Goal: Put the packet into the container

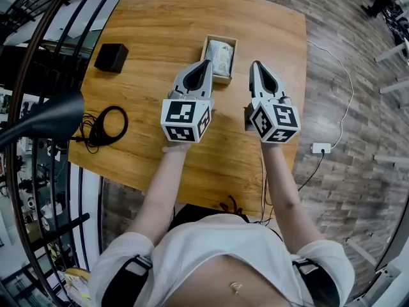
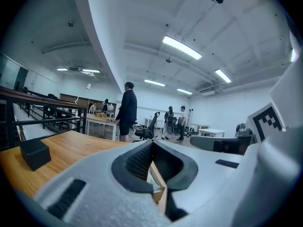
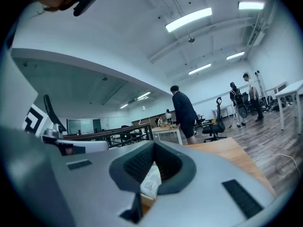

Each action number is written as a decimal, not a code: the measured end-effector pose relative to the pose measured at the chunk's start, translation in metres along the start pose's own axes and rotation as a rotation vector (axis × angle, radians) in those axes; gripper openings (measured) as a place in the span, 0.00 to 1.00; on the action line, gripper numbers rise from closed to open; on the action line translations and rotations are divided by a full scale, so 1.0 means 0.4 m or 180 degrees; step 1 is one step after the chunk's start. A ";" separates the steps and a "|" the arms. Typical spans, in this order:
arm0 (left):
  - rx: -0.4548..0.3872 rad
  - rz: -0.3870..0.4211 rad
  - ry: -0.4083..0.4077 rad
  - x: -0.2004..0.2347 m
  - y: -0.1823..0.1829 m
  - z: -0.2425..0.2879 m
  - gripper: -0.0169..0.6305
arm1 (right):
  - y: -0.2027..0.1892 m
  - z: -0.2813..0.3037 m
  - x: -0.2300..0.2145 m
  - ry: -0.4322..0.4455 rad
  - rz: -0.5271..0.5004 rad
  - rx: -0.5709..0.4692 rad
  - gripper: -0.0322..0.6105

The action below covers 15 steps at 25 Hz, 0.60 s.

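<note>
Packet of pale crinkled plastic [image 1: 219,57] lies lengthwise in the small open wooden container [image 1: 220,38] on the wooden desk [image 1: 160,31], just beyond the left tongs [image 1: 206,63], the nearer pair, while the right tongs [image 1: 255,64] hang beside the container, both pairs closed and empty.

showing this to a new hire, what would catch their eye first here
The left gripper and right gripper are held side by side over the wooden table, jaws shut and empty. Just beyond their tips sits the small open container with the packet lying inside; a black box and a coiled cable lie off to the left.
</note>
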<state>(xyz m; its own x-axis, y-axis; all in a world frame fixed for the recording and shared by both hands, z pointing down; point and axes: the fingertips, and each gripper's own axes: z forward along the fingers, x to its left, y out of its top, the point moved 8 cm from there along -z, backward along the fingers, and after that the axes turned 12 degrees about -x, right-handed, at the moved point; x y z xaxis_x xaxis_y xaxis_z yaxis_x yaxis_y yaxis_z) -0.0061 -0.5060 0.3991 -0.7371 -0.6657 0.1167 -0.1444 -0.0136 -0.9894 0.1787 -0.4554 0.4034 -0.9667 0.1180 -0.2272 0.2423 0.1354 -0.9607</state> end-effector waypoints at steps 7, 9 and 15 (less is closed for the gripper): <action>-0.0016 0.0080 0.0092 -0.027 0.014 -0.138 0.04 | 0.017 -0.112 0.064 0.0025 -0.0040 -0.0089 0.06; -0.0039 0.0059 0.0113 -0.042 0.020 -0.177 0.04 | 0.027 -0.146 0.083 0.0053 -0.0052 -0.0104 0.06; -0.0094 0.0053 0.0136 -0.099 0.037 -0.289 0.04 | 0.049 -0.267 0.136 0.0060 -0.0050 -0.0143 0.06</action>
<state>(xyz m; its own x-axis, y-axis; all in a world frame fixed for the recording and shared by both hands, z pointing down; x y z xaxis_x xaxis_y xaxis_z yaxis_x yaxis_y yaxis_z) -0.0553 -0.3937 0.3899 -0.7669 -0.6332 0.1045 -0.1509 0.0197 -0.9884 0.1398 -0.3414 0.3891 -0.9687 0.1342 -0.2087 0.2311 0.1814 -0.9559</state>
